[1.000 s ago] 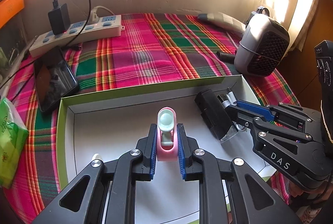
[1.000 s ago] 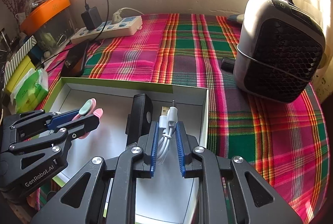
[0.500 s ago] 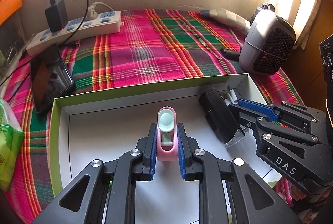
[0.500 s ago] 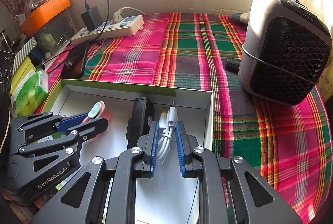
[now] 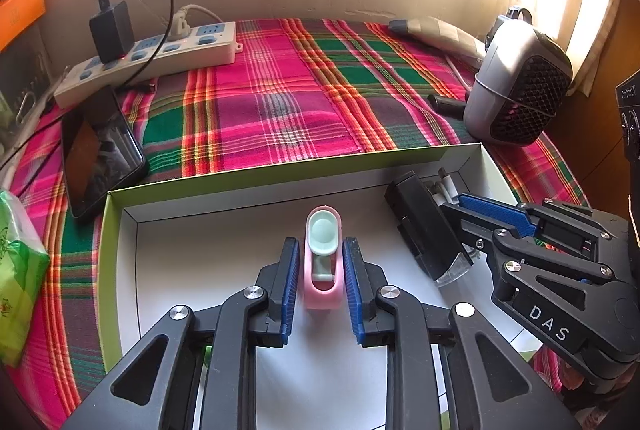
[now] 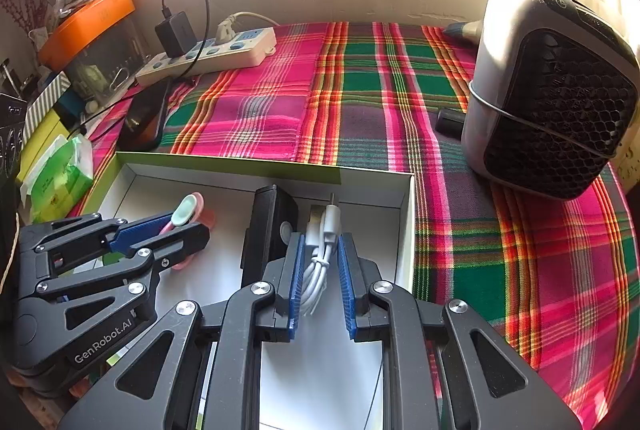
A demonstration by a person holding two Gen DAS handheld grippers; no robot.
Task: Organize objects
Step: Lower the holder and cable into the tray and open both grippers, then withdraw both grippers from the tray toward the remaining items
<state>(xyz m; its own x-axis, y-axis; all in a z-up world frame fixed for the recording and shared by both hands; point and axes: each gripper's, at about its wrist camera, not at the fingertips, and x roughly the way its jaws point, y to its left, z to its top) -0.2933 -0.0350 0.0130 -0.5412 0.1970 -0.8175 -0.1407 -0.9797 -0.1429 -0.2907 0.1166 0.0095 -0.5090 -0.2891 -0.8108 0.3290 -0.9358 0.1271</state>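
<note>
My left gripper (image 5: 320, 272) jaws have just been opening off the pink clip (image 5: 323, 262), lying lengthwise between them in the box (image 5: 120, 230); right gripper (image 6: 319, 270) grips the white cable (image 6: 322, 250).

Right gripper (image 6: 320, 282) tight around white cable (image 6: 320, 250), over box (image 6: 406, 226).

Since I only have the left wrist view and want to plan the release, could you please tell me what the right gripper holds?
Observer: The right gripper is shut on a coiled white USB cable, inside the box.
Operator: Thank you. Is there room around it?
Observer: In the right wrist view, the black device stands close on the cable's left.
Operator: And on the other side?
Observer: Bare box floor shows between the cable and the right wall.
</note>
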